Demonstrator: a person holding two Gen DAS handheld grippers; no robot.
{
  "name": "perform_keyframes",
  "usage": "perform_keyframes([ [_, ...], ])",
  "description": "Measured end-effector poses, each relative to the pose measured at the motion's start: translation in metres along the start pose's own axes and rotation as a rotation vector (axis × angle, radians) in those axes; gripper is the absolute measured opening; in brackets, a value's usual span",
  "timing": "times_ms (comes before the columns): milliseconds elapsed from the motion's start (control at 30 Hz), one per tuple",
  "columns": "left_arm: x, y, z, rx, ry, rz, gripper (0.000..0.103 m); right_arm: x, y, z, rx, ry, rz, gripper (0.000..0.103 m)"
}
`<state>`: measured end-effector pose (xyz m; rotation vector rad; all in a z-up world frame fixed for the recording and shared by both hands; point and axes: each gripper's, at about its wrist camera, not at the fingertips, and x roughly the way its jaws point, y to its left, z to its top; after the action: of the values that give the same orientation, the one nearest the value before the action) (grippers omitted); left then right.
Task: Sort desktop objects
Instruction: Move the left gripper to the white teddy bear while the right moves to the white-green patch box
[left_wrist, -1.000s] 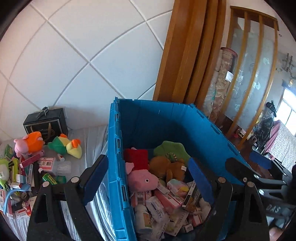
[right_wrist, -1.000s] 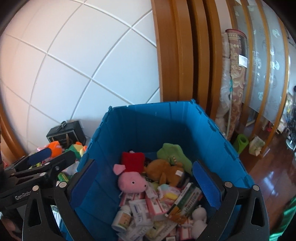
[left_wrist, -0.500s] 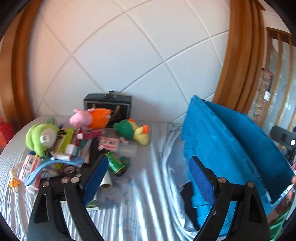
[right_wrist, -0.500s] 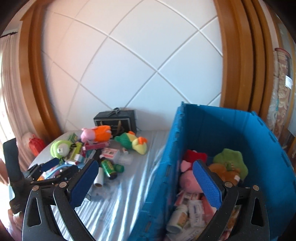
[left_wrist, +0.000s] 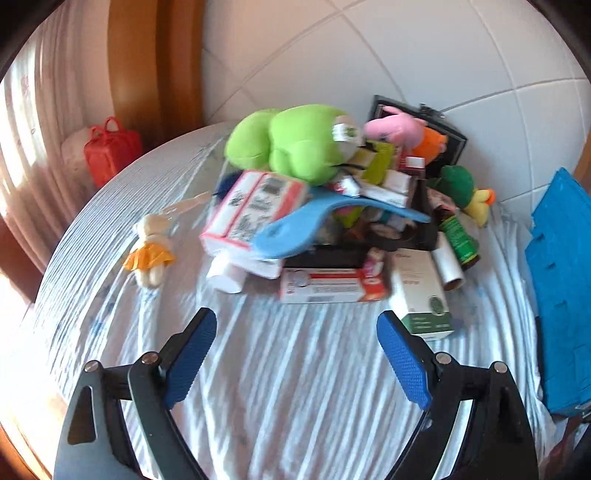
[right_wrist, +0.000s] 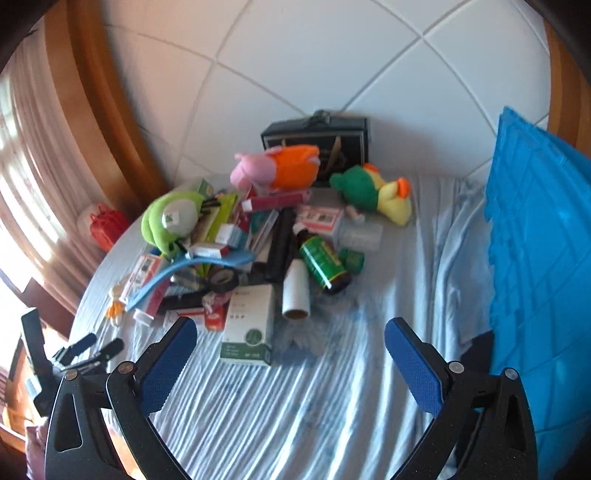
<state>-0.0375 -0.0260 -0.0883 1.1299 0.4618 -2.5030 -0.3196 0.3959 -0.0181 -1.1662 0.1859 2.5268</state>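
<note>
Clutter awaiting sorting lies heaped near the tiled wall on a tabletop draped in a pale striped cloth, with the blue crate that appears to be its destination standing at the right edge. Both handheld tools face the pile with nothing between their blue pads: the left gripper hangs with jaws spread wide just short of a red-and-white carton, and the right gripper hangs likewise wide open, a white box with a green band lying between its fingers in the view, though not touched. The spread looks like readiness to pick, each tool aimed at the near fringe of the heap, where flat boxes are easiest to reach. Soft toys sit higher and farther back: a lime-green plush on top of the packets, a pink-and-orange pig against a black case, a green-and-yellow duck toward the crate. A blue shoehorn-like scoop lies across the boxes, and a dark green-labelled bottle rests beside a white roll. A small doll in an orange skirt lies apart, left of the heap
</note>
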Motion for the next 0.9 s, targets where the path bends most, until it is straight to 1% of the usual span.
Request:
perform_keyframes([
  [100, 0.019, 0.060, 0.008, -0.050, 0.018, 0.087, 0.089, 0.042, 0.008, -0.013, 0.035, 0.090, -0.030, 0.103],
  [200, 0.042, 0.112, 0.021, -0.087, 0.040, 0.152, 0.089, 0.076, 0.014, -0.025, 0.074, 0.160, -0.059, 0.103],
  [300, 0.065, 0.154, 0.031, -0.134, 0.055, 0.184, 0.089, 0.104, 0.018, -0.032, 0.116, 0.206, -0.094, 0.103],
  [367, 0.081, 0.169, 0.039, -0.141, 0.064, 0.191, 0.089, 0.119, 0.019, -0.036, 0.138, 0.237, -0.120, 0.103],
  [433, 0.098, 0.173, 0.046, -0.129, 0.075, 0.190, 0.089, 0.133, 0.022, -0.038, 0.155, 0.260, -0.147, 0.103],
  [500, 0.118, 0.171, 0.055, -0.109, 0.090, 0.173, 0.089, 0.148, 0.024, -0.040, 0.169, 0.287, -0.168, 0.103],
  [667, 0.164, 0.166, 0.071, -0.069, 0.141, 0.157, 0.089, 0.183, 0.033, -0.038, 0.202, 0.345, -0.204, 0.103],
  [800, 0.188, 0.167, 0.069, -0.067, 0.180, 0.156, 0.089, 0.213, 0.042, -0.035, 0.221, 0.401, -0.178, 0.103],
  [867, 0.200, 0.168, 0.065, -0.070, 0.227, 0.153, 0.089, 0.225, 0.050, -0.031, 0.193, 0.417, -0.187, 0.103],
  [900, 0.201, 0.169, 0.063, -0.064, 0.228, 0.151, 0.090, 0.230, 0.054, -0.029, 0.177, 0.424, -0.193, 0.103],
])
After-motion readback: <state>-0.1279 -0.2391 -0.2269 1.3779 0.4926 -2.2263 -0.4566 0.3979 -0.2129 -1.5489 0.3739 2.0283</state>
